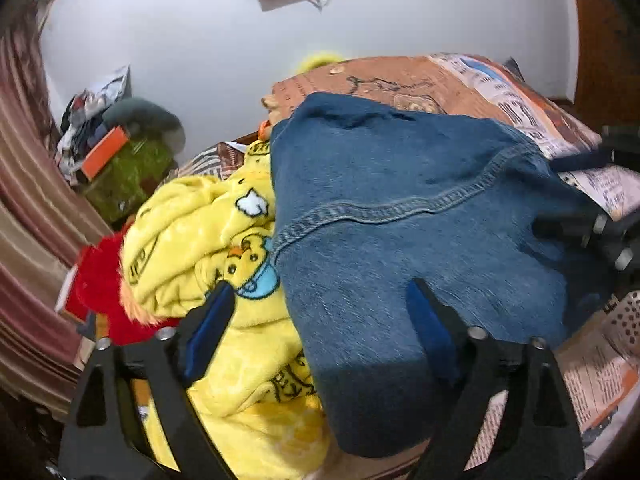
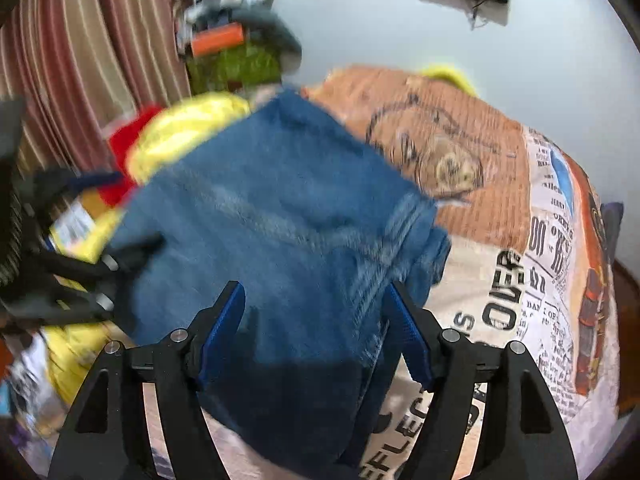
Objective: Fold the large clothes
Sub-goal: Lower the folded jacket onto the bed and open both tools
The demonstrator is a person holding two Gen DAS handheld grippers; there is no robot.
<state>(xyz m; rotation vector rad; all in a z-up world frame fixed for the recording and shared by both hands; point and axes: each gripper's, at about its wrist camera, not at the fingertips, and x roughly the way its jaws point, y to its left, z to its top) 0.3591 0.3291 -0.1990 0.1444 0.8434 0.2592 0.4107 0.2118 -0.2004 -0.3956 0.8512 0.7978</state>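
Left gripper (image 1: 320, 316) and right gripper (image 2: 316, 316) gape over blurred denim garment (image 1: 420, 208).

Left wrist view: looks forward and down along own fingers, close over blue denim garment (image 1: 400, 216) and yellow fleece (image 1: 208, 232) on bed – white wall (image 1: 200, 40) behind, right gripper (image 1: 600, 232) at right edge. Right wrist view: same downward tilt, close over denim – left gripper (image 2: 80, 276) at left edge. Shared: denim, fleece, printed bedcover (image 2: 520, 280), wall.
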